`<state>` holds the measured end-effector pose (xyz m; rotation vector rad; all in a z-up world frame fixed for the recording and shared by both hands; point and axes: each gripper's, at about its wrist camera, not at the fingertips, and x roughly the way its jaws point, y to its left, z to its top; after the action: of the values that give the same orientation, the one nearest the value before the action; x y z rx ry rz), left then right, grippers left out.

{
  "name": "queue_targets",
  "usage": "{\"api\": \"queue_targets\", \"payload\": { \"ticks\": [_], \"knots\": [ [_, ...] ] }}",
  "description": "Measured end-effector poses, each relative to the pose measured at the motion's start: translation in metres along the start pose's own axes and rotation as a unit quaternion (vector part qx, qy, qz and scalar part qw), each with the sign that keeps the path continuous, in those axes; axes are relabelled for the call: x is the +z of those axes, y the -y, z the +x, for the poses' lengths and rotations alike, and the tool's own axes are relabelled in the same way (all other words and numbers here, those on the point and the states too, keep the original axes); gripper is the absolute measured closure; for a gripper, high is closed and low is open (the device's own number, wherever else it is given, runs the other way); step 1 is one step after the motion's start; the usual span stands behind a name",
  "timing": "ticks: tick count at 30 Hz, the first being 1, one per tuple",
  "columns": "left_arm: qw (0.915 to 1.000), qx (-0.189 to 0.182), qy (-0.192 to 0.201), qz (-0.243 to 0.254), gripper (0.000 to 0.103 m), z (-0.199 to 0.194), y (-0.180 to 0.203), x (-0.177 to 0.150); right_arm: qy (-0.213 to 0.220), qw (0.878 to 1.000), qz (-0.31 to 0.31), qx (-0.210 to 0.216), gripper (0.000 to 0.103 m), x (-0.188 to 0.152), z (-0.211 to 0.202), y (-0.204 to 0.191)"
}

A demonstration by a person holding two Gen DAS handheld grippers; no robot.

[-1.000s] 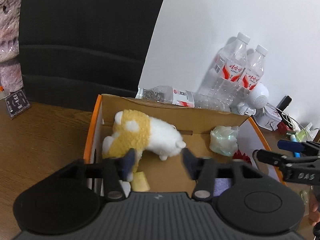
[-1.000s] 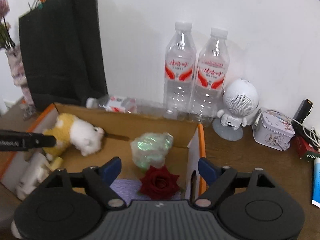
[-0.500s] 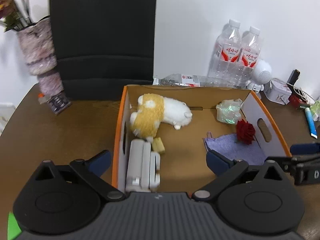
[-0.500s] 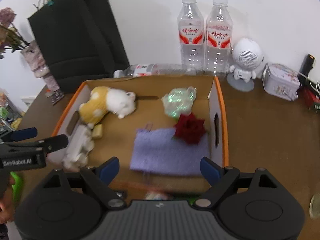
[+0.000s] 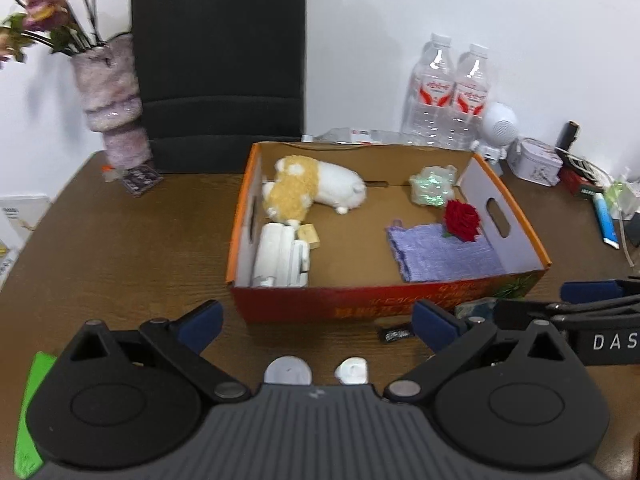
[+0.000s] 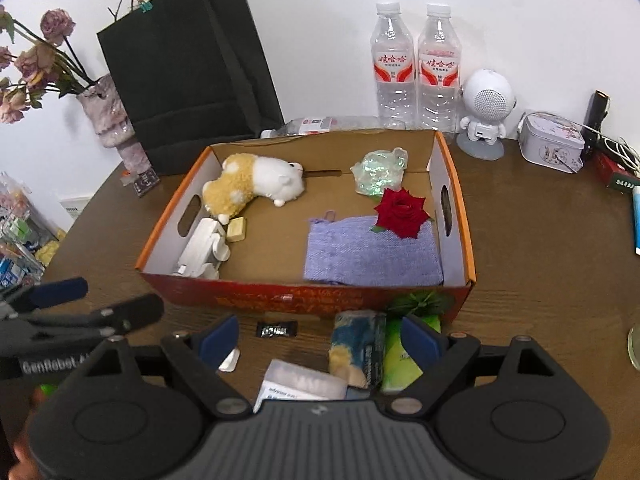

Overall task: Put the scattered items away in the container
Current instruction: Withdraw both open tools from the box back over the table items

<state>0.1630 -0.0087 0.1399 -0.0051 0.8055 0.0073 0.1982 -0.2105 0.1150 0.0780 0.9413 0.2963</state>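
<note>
Now both grippers hang in front of the cardboard box (image 6: 466, 240), over the brown table (image 6: 540, 280), and both are spread wide with nothing between their fingers. The left gripper (image 5: 316, 326) is above a small white round cap (image 5: 288, 371) and a white piece (image 5: 352, 372) that lie on the table. The right gripper (image 6: 320, 338) is above a blue packet (image 6: 356, 344), a green packet (image 6: 396, 356) and a white card (image 6: 298, 384), which lie close together just in front of the box. A small black wrapper (image 6: 277, 329) lies on the table near the front wall of the box.

Inside the box, a yellow and white plush toy (image 6: 252, 188) lies at the back left, with a white object (image 6: 202, 250) and a small yellow block (image 6: 236, 229) just before it. A purple cloth (image 6: 360, 254) is spread at the right side, a red rose (image 6: 402, 212) rests on its back edge, and a shiny crumpled bag (image 6: 378, 176) is behind the rose.

Behind the box stand two water bottles (image 6: 416, 68) and a black paper bag (image 6: 188, 68)
</note>
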Motion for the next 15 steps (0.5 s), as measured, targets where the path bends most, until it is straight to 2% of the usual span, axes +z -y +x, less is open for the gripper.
{"api": "queue_targets", "payload": {
  "ticks": [5,7,12,13,15],
  "knots": [
    [0.9992,0.006,0.040,0.006,0.000,-0.030,0.003,-0.022,0.026,1.000,-0.001,-0.012,0.015,-0.020,-0.018,-0.003],
    [0.9973,0.003,0.073,0.004,0.000,-0.047,0.002,-0.040,0.063,0.998,-0.006,-0.008,0.015,-0.036,-0.033,-0.007],
    [0.9851,-0.021,0.170,0.005,0.000,-0.069,-0.002,-0.112,0.176,0.983,-0.044,-0.027,0.013,-0.109,-0.060,-0.019],
    [0.9835,-0.026,0.179,0.003,0.000,-0.066,-0.003,-0.127,0.184,0.981,-0.051,-0.031,0.013,-0.126,-0.059,-0.021],
    [0.9866,-0.032,0.160,-0.004,0.000,-0.052,-0.005,-0.154,0.186,0.981,-0.054,-0.035,0.013,-0.157,-0.048,-0.021]
  ]
}}
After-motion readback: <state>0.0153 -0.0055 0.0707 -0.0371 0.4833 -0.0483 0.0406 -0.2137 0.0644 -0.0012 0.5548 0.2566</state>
